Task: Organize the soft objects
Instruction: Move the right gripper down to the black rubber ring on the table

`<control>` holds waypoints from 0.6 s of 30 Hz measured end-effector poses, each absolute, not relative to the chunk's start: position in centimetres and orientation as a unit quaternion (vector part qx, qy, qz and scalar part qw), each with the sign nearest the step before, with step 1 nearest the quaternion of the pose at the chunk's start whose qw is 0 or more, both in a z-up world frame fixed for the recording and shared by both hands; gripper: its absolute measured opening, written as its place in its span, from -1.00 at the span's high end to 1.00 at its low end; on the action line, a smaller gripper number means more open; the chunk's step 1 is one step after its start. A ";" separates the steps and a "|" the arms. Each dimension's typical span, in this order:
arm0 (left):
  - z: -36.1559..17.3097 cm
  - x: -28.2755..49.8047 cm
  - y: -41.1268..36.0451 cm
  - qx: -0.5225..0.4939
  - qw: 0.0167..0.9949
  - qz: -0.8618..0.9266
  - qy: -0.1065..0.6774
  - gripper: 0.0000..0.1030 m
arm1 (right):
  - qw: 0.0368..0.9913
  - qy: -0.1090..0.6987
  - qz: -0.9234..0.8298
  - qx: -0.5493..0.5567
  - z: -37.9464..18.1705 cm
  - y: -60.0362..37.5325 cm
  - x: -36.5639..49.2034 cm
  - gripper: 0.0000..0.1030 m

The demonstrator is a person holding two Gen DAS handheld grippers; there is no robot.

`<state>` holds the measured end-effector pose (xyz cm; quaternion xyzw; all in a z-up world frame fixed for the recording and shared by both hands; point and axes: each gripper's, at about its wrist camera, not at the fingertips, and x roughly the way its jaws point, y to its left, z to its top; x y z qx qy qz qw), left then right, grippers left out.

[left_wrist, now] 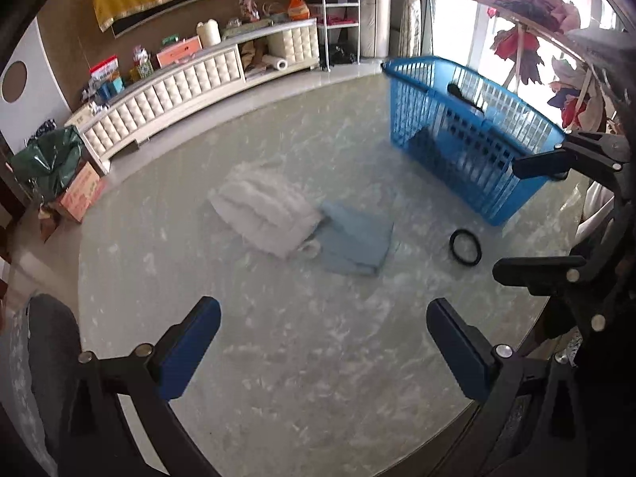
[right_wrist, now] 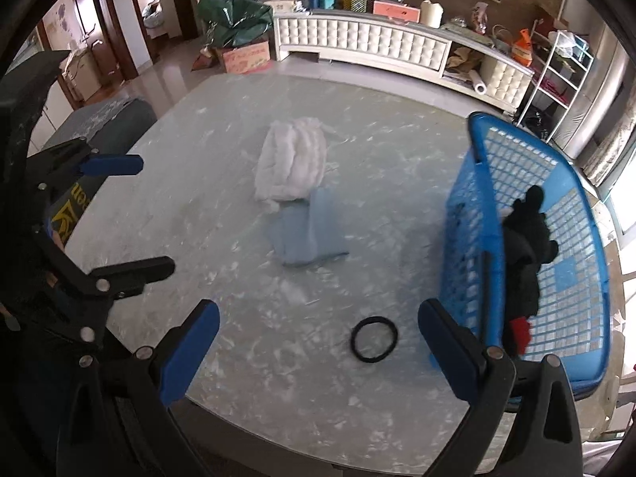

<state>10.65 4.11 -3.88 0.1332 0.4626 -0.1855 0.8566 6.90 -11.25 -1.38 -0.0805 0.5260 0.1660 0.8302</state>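
A fluffy white cloth (left_wrist: 266,208) (right_wrist: 292,165) lies mid-table, touching a folded light blue cloth (left_wrist: 355,240) (right_wrist: 308,230). A black elastic ring (left_wrist: 465,247) (right_wrist: 374,338) lies near a blue plastic basket (left_wrist: 469,135) (right_wrist: 481,214) that holds dark clothing (right_wrist: 526,250). My left gripper (left_wrist: 324,346) is open and empty above the near table edge, short of the cloths. My right gripper (right_wrist: 318,348) is open and empty, with the ring just ahead between its fingers. Each gripper also shows in the other view, the right (left_wrist: 536,214) and the left (right_wrist: 131,214).
The round marble-pattern table (left_wrist: 278,357) (right_wrist: 238,357) has its edge close below both grippers. A grey chair back (left_wrist: 51,342) (right_wrist: 99,119) stands at the left. A white cabinet (left_wrist: 190,83) (right_wrist: 377,43), boxes and a shelf rack (right_wrist: 556,67) line the far wall.
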 end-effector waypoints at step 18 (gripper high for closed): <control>-8.5 11.8 5.7 0.102 0.838 -0.165 0.510 -1.00 | 0.789 0.595 0.134 -0.081 -8.8 -10.8 8.9 -0.90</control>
